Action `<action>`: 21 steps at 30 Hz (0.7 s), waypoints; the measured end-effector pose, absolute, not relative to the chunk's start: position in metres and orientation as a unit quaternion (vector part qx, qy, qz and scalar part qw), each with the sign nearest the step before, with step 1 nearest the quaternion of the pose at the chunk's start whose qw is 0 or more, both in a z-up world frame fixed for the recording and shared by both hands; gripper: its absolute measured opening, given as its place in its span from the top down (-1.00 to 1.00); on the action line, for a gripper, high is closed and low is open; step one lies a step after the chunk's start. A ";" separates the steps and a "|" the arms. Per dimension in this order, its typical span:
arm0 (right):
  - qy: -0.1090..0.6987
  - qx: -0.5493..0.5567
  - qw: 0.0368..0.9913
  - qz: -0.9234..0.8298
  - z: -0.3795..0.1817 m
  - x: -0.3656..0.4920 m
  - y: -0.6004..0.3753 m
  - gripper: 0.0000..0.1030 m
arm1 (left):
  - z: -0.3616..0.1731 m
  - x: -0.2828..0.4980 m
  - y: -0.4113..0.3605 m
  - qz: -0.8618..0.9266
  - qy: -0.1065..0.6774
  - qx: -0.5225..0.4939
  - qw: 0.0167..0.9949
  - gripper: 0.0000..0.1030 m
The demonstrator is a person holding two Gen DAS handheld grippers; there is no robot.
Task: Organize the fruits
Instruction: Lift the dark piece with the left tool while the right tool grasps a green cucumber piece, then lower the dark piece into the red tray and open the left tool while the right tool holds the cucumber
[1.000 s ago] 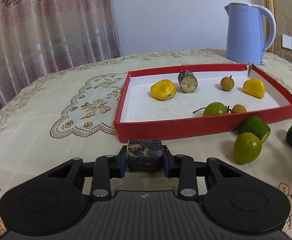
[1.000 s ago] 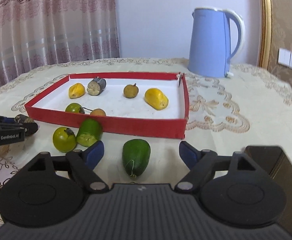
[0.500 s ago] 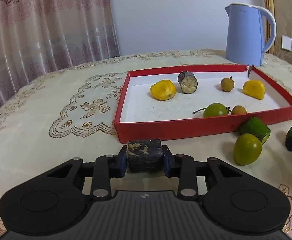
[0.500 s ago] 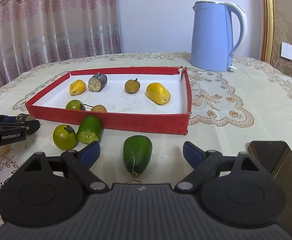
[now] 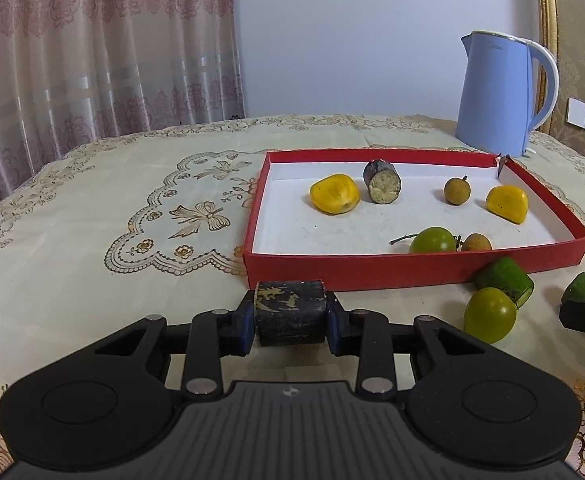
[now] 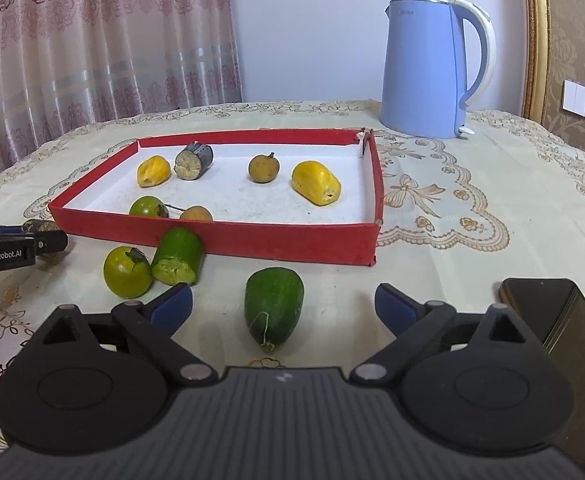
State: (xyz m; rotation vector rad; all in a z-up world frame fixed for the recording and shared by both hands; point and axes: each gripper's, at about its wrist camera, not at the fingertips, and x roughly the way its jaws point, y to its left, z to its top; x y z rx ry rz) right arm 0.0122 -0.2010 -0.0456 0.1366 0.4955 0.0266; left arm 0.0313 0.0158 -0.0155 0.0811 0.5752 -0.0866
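Clearly the left tongs [image 5: 290,319] are clenched on a dark sugarcane stub [image 5: 289,312], just short of the near wall of the red tray [image 5: 356,270]. Lift it over that wall before letting go, and set it by the other cane piece [image 5: 381,187]. The right tongs [image 6: 283,304] have just been spreading (nothing gripped) and stand wide apart about a green cucumber end [image 6: 274,304] on the table [image 6: 472,248], pads clear of it; close squarely across its middle.

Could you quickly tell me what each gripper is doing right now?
Left gripper: shut on the dark cylinder piece.
Right gripper: open, holding nothing.
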 end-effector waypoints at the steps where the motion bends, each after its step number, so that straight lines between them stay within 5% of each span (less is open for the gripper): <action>1: 0.243 0.067 0.968 0.010 -0.045 0.011 -0.201 -0.80 | -0.015 0.031 0.015 -0.042 0.283 0.041 0.957 0.36; 11: 0.252 0.054 0.966 0.014 -0.046 0.010 -0.195 0.40 | -0.009 0.028 0.012 -0.041 0.277 0.048 0.959 0.36; 21: 0.245 0.042 0.968 0.012 -0.045 0.005 -0.189 0.44 | -0.004 0.029 0.011 -0.040 0.275 0.050 0.959 0.36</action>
